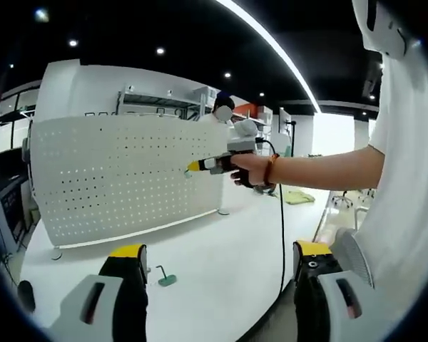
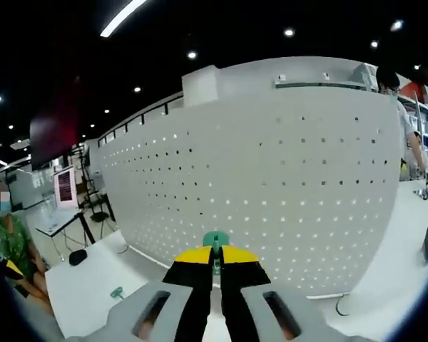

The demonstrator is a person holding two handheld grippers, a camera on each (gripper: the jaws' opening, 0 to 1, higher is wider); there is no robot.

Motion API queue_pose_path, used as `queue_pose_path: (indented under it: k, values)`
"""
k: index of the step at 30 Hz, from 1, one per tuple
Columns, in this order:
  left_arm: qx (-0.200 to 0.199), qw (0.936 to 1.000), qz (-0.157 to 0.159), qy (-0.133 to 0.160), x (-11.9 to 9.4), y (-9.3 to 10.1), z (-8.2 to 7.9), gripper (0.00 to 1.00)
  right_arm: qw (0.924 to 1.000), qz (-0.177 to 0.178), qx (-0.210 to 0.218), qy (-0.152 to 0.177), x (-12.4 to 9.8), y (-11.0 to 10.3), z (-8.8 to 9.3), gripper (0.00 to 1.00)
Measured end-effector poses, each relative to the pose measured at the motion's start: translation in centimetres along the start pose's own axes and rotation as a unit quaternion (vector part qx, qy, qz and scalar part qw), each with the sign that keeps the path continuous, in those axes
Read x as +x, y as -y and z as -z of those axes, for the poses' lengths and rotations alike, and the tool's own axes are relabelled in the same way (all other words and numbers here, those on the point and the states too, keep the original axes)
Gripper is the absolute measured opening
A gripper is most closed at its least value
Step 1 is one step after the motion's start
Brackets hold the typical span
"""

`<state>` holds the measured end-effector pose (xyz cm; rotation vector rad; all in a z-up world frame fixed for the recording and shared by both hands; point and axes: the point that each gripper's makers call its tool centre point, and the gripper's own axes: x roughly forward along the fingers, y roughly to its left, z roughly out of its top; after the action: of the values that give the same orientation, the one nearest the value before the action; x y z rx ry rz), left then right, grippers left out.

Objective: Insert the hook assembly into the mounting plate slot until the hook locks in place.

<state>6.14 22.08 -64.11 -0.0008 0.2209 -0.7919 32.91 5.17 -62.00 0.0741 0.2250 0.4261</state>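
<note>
Up close at the lower centre of the right gripper view, my right gripper (image 2: 215,265) pinches the small green plastic hook (image 2: 215,240), mostly hidden, before the white perforated metal pegboard (image 2: 271,185), while my left gripper (image 1: 217,267) gapes wide, holding nothing.

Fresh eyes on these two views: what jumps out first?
The big white pegboard standing upright on the table dominates both views. In the right gripper view, the right gripper is shut on a green hook held up near the board. Another green hook lies on the table before the open left gripper.
</note>
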Motion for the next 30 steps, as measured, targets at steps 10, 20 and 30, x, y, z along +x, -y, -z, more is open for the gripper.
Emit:
queue_pose_path:
  k: [10, 20, 30]
  values:
    - [0.005, 1.0, -0.005, 0.001, 0.5, 0.0, -0.8, 0.87, 0.9991, 0.02, -0.024, 0.028, 0.2, 1.6, -2.4, 0.01]
    - [0.01, 0.9999, -0.013, 0.004, 0.4, 0.2, -1.2, 0.87, 0.9971, 0.038, -0.032, 0.057, 0.3, 3.3, -5.0, 0.01]
    - [0.004, 0.9997, -0.023, 0.002, 0.1, -0.2, -0.9, 0.87, 0.9941, 0.063, -0.014, 0.087, 0.4, 5.7, -7.3, 0.01]
